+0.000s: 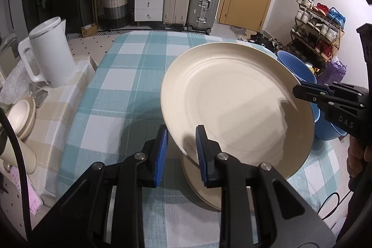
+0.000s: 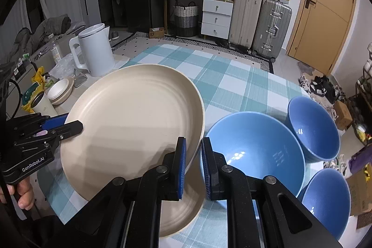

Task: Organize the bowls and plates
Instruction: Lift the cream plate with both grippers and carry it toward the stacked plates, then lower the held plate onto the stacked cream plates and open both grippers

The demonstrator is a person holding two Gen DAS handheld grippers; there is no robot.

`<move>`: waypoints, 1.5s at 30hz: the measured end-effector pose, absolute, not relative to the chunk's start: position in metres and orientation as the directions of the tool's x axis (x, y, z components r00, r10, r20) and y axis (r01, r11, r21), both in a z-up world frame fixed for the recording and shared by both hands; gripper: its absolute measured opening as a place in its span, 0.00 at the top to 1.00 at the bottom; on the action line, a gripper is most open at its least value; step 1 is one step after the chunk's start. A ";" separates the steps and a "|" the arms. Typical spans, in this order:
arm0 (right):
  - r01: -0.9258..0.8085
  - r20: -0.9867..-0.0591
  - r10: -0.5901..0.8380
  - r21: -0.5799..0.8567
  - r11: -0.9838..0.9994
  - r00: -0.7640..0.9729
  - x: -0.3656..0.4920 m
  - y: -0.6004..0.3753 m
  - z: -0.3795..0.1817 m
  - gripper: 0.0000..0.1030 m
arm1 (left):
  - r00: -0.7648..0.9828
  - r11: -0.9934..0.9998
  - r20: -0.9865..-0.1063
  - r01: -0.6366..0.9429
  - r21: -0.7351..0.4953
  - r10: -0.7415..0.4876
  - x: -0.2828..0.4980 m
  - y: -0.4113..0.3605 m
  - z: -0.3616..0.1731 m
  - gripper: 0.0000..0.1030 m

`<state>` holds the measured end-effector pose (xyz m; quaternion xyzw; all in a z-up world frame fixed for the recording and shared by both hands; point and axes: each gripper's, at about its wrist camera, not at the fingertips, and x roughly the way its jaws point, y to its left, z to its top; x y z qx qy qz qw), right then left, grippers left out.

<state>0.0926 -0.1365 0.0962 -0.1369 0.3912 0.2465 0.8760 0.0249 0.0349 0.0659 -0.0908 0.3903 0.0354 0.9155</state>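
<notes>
Left wrist view: a white kettle [image 1: 50, 52] stands at the far left on a beige-checked cloth, with a small cream bowl [image 1: 19, 116] in front of it. Toward the middle, the left hand-held gripper [image 1: 181, 152] is clamped on the near rim of a large cream plate [image 1: 234, 106], which is tilted and lifted above a second cream plate [image 1: 202, 187] lying flat on the blue-checked surface [image 1: 116, 90]. At the right, the right hand-held gripper [image 1: 300, 91] pinches the plate's opposite rim.

Right wrist view: three blue bowls sit on the surface to the right of the plate, a large one [image 2: 255, 152] nearest it, then two smaller ones [image 2: 313, 129] [image 2: 325, 201].
</notes>
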 end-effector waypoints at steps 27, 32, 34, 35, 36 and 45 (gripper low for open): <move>-0.492 -0.735 0.352 0.029 0.870 0.579 0.057 -0.154 0.069 0.85 | 0.683 0.989 -0.729 -0.084 -0.126 -0.034 0.025 0.035 0.049 0.80; -0.474 -0.735 0.351 0.045 0.879 0.581 0.051 -0.157 0.060 0.85 | 0.678 0.992 -0.735 -0.072 -0.100 -0.025 0.028 0.032 0.044 0.80; -0.470 -0.736 0.348 0.046 0.881 0.580 0.050 -0.157 0.057 0.85 | 0.672 0.994 -0.740 -0.069 -0.088 -0.019 0.030 0.031 0.042 0.80; -0.467 -0.737 0.346 0.047 0.883 0.581 0.049 -0.156 0.055 0.85 | 0.670 0.993 -0.742 -0.070 -0.093 -0.022 0.030 0.031 0.040 0.80; -0.464 -0.737 0.344 0.046 0.884 0.581 0.048 -0.156 0.053 0.85 | 0.669 0.993 -0.743 -0.071 -0.098 -0.026 0.030 0.032 0.038 0.80; -0.440 -0.742 0.335 0.060 0.896 0.581 0.040 -0.157 0.037 0.85 | 0.656 0.993 -0.754 -0.075 -0.093 -0.021 0.033 0.036 0.024 0.80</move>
